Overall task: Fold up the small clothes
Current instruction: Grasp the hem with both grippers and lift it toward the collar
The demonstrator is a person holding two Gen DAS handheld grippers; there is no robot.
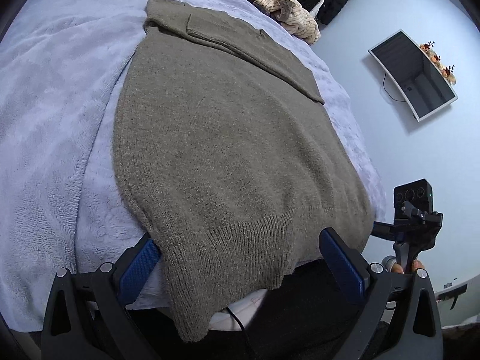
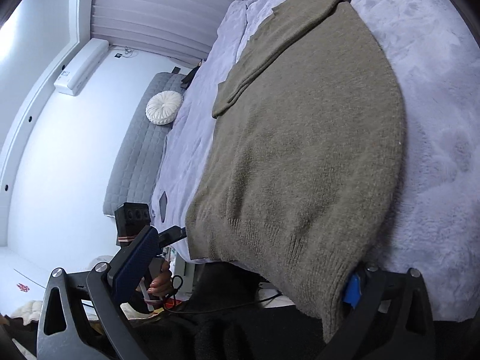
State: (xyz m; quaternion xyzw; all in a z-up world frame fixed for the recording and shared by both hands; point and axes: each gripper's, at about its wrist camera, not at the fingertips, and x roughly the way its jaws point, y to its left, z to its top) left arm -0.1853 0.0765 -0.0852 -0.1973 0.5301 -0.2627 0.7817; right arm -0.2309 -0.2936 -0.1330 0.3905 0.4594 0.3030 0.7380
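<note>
Sweater [image 1: 228,150] flat on bed [image 1: 54,120], ribbed hem draped between wide-spread left tongs [image 1: 240,258] and right tongs [image 2: 246,273].

Left gripper [image 1: 240,258], black frame with blue textured pads: jaws spread wide, low at near edge, pointing forward. Left pad [image 1: 139,267] partly hidden behind draped knit hem; right pad [image 1: 342,262] in clear view. Nothing pinched between.

Right gripper [image 2: 249,270], same black-and-blue build: jaws likewise wide apart. One pad [image 2: 135,262] fully visible, other [image 2: 353,289] mostly covered by fabric.

Hand [image 2: 160,283] wraps handle of left gripper, fingers curled. Fingertips [image 1: 399,267] of other hand show on right gripper's handle.
</note>
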